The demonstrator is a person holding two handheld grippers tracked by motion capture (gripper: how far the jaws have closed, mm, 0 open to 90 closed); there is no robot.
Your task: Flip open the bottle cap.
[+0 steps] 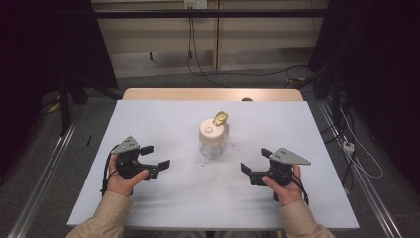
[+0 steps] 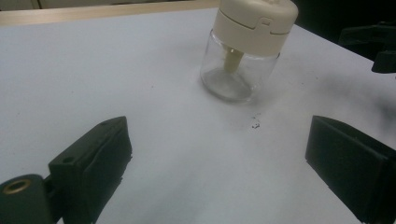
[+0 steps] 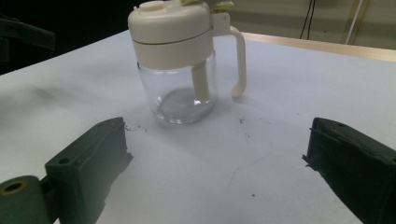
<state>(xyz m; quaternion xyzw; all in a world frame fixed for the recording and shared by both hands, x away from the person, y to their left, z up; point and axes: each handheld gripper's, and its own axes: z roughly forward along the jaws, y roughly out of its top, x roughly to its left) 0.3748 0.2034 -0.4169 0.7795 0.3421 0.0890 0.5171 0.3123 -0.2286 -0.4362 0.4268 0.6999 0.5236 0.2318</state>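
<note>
Left gripper (image 1: 150,156): near the counter's front-left, jaws wide, holding nothing.
Right gripper (image 1: 254,164): front-right, jaws wide, holding nothing.
Clear glass jar with cream plastic lid and handle (image 1: 213,136): upright mid-counter (image 1: 163,119), between and beyond both jaws, apart from them.

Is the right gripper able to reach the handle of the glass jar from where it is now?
Probably yes. The right gripper is open and faces the glass jar, whose handle is turned to its side. Bare white table lies between them, with a few dark specks.
</note>
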